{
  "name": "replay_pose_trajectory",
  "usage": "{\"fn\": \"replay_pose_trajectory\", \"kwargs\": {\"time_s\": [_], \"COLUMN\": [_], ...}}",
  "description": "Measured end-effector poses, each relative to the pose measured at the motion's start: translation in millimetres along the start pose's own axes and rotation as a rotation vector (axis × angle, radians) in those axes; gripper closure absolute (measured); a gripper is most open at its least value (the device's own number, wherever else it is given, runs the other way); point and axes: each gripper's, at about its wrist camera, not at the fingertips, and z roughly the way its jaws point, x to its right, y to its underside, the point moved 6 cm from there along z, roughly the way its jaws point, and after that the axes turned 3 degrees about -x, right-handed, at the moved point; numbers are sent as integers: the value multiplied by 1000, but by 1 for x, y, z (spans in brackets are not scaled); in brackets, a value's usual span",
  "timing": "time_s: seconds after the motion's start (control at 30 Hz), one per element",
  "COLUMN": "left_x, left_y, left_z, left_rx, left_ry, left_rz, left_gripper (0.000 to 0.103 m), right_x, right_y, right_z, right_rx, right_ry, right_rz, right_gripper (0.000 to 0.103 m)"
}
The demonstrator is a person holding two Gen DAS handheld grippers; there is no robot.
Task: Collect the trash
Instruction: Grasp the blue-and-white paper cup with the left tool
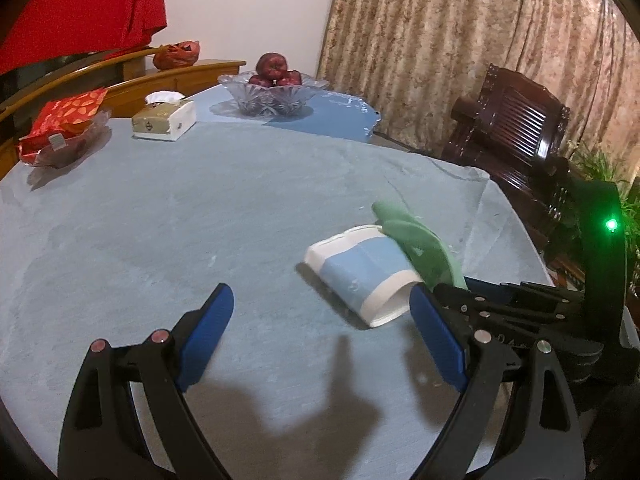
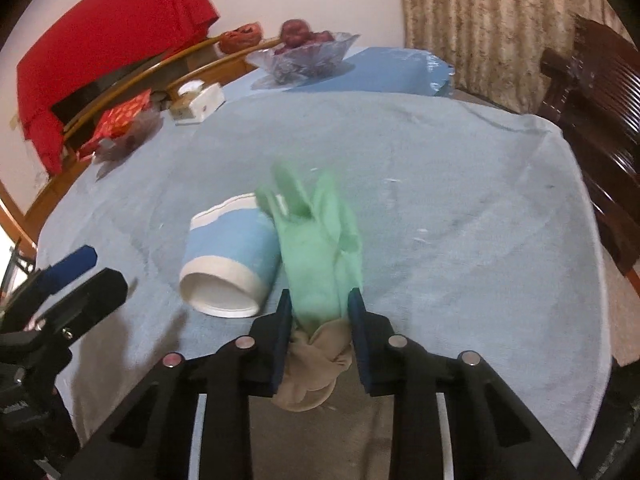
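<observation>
Trash item one: green glove (image 2: 320,248), limp and blurred at its tips, pinched near its lower end between the blue pads of the right gripper (image 2: 320,300); beneath the clamped part a beige, knotted piece of fabric (image 2: 316,364) is seen between the same fingers. The glove's upper part is draped against the side of item two.

Trash item two: paper cup (image 1: 362,274), light blue with white bands, laid on its side on the table, open mouth turned toward the cameras. It is located just beside the glove and just ahead of the left gripper's right-hand finger.

Left gripper (image 1: 324,312): fingers spread wide, nothing held between them, positioned low over the cloth with the cup near its right pad.

Table covering: grey-blue tablecloth (image 1: 200,216), wrinkled toward the far right edge.

Other contents, far side of the table, well apart from the trash:
- glass bowl (image 1: 274,96) holding dark red apples (image 1: 273,67)
- tissue box (image 1: 165,120), white tissue protruding
- red snack packet (image 1: 64,120) resting in a clear dish

Surroundings: patterned curtain (image 1: 460,40), dark wooden chair (image 1: 512,128), red cloth (image 2: 112,40) hung at the left.
</observation>
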Motion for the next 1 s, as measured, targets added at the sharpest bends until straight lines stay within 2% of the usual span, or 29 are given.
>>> {"fn": "replay_pose_trajectory", "kwargs": {"time_s": [0.2,0.37,0.53,0.77,0.83,0.87,0.93,1.0], "left_x": [25,40,42,38,37,37,36,38], "left_y": [-5,-8,-8,-5,-4,-3,-3,-2], "left_z": [15,36,54,73,77,80,80,78], "left_rx": [-16,-54,-89,-145,-161,-169,-172,-168], "left_ry": [16,-7,-45,-49,-45,-42,-29,-24], "left_rz": [21,25,23,-10,-22,-27,-34,-24], "left_gripper": [16,16,16,16,19,29,31,37], "right_x": [29,44,48,52,53,53,52,52], "right_y": [-1,1,5,8,8,9,9,10], "right_z": [-15,-22,-21,-19,-19,-19,-19,-20], "right_rx": [14,24,23,22,22,22,22,25], "right_ry": [31,50,47,44,41,40,41,41], "right_rz": [46,54,64,71,73,73,72,74], "right_gripper": [75,75,75,75,75,75,75,75]}}
